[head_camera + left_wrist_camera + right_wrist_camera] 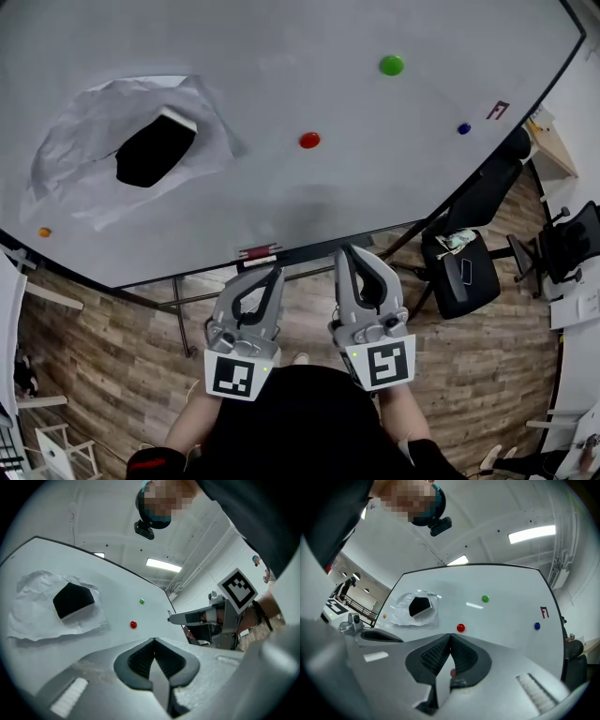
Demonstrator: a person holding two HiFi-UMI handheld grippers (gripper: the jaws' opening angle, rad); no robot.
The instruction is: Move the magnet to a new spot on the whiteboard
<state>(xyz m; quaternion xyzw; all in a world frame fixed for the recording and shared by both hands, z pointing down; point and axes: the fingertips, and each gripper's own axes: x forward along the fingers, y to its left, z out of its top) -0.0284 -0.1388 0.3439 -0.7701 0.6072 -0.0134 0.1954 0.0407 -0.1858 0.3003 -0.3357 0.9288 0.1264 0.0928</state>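
Observation:
A red magnet (309,140) sticks near the middle of the whiteboard (281,56), with a green magnet (392,65) above it and to the right. Both grippers hang below the board's lower edge, apart from every magnet. My left gripper (275,272) is shut with nothing between its pads. My right gripper (345,251) is also shut and empty. In the right gripper view the red magnet (461,628) lies just past the closed tips (450,637). In the left gripper view the red magnet (133,625) sits ahead and a little left of the tips (153,640).
A black eraser (155,150) rests on crumpled paper (84,141) at the board's left. A blue magnet (464,128) and red writing (497,110) are at the right, an orange magnet (44,232) at the far left. Office chairs (469,272) stand on the wooden floor to the right.

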